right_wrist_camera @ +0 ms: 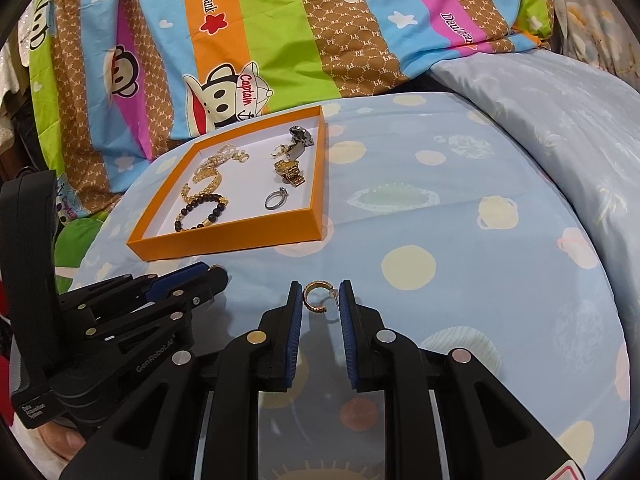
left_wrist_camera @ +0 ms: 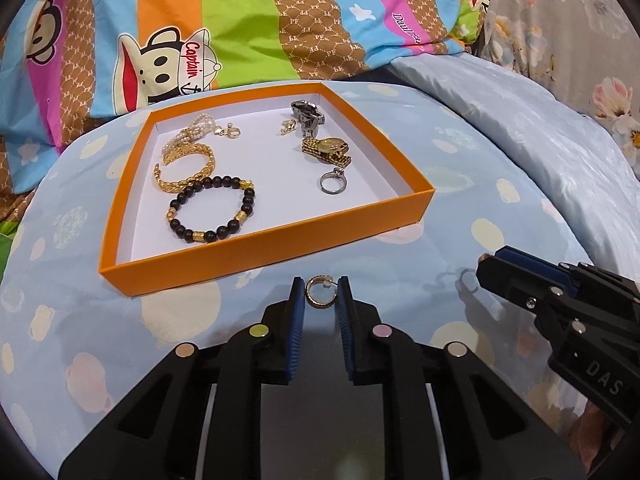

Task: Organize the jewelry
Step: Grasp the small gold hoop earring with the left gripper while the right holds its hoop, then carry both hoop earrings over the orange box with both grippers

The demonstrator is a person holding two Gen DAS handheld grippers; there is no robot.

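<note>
Two small gold hoop earrings, ridged and C-shaped, upright over dotted blue bedding: one [left_wrist_camera: 320, 294] pinched between ribbed blue pads of left gripper [left_wrist_camera: 320, 296], other [right_wrist_camera: 316, 296] clamped in right gripper [right_wrist_camera: 320, 298], post sideways toward right pad. Beyond, shallow orange cardboard tray [left_wrist_camera: 256, 256] with beaded bracelet [left_wrist_camera: 212, 208], silver ring [left_wrist_camera: 333, 181].
</note>
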